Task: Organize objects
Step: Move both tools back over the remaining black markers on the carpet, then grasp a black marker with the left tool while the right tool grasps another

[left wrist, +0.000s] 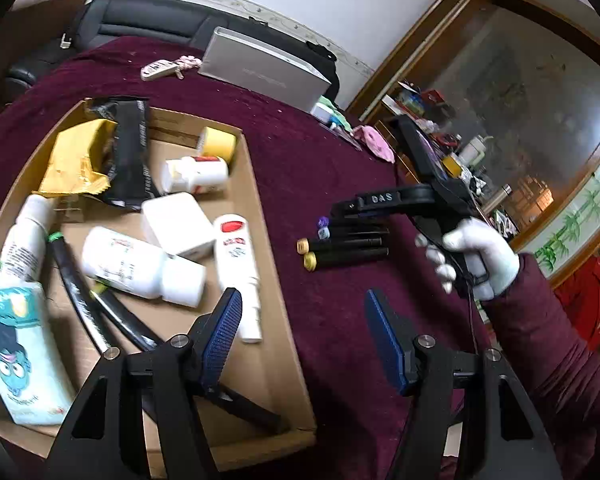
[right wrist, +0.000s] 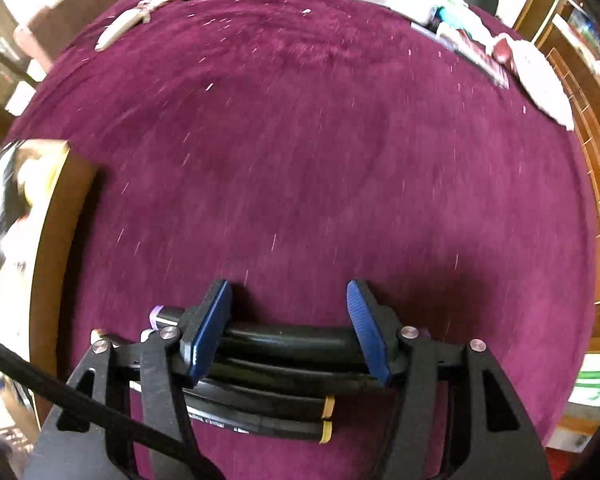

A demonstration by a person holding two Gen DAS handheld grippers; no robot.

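My right tongs [right wrist: 288, 332] stand half-open astride the black pens [right wrist: 292, 364] lying on the counter [right wrist: 300, 160] beside the box [left wrist: 268, 280], left tongs [left wrist: 304, 340] half-open, empty; closing may catch several pens.

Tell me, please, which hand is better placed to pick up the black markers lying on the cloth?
The right. Its gripper is directly over the black markers, fingers either side of them, while the left gripper hovers open by the cardboard box.

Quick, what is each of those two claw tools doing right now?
Left gripper: open, holding nothing, above the cardboard box's edge.
Right gripper: open, straddling the black marker pens on the maroon cloth, not clearly gripping.
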